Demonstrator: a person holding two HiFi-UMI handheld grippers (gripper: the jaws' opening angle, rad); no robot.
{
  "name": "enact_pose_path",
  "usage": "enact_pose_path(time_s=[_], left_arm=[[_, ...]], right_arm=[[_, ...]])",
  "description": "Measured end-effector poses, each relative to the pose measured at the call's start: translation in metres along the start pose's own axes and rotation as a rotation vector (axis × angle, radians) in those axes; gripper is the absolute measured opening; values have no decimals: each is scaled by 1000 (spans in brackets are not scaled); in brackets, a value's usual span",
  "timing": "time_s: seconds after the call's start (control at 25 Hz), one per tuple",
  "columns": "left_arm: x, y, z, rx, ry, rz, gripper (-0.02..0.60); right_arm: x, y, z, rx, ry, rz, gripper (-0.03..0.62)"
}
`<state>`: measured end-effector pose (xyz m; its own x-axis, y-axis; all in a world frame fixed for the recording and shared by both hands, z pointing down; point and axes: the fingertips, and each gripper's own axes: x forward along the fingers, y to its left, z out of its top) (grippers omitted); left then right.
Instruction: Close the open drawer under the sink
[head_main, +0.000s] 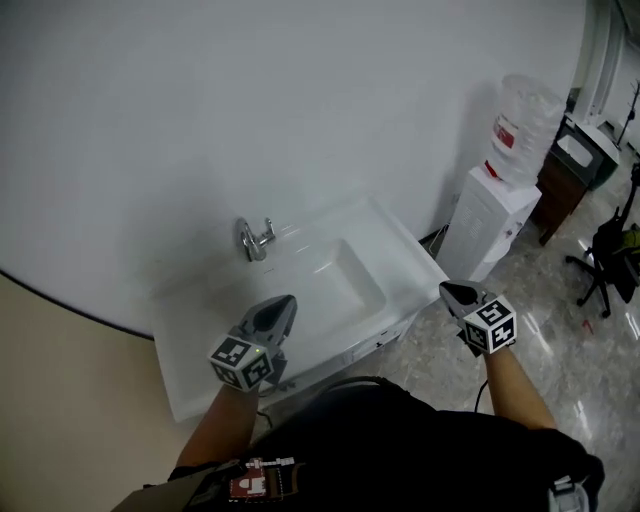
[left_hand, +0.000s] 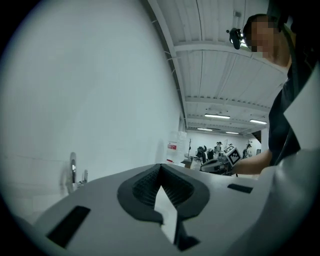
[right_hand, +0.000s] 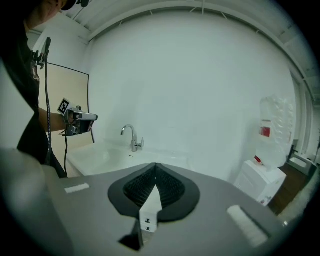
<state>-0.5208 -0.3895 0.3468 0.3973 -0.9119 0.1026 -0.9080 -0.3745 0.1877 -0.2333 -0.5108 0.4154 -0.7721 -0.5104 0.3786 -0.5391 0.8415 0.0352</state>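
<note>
In the head view the left tool (head_main: 283, 303) hangs over the front rim of the sink (head_main: 405, 243), at about five o'clock from the faucet (head_main: 255, 240); its own view shows the jaws pressed together with nothing between them, which suits pushing rather than gripping. The drawer (head_main: 375, 343) lies at five o'clock from the basin, tucked under the front edge with only a sliver of its front and handle showing, so it looks pushed in, though that cannot be told for certain from above. The right tool (head_main: 447, 288), at three o'clock from the basin, is likewise shut and empty, held clear of the cabinet, with a water dispenser (head_main: 490, 220) at one o'clock beyond it
</note>
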Motion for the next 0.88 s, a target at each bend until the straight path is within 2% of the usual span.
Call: enact_pose_path(time_s=[0.28,0.56,0.88], left_arm=[[-96,85,6,-58,-67,165,0],[-199,176,15,-62,-88,271,0],[-294,253,20,-78,-108,367,0]], right_arm=[[81,63,59,-48,-22,111,2],[170,154,116,-62,-65,195,2],[256,231,149,-55,-61,256,2]])
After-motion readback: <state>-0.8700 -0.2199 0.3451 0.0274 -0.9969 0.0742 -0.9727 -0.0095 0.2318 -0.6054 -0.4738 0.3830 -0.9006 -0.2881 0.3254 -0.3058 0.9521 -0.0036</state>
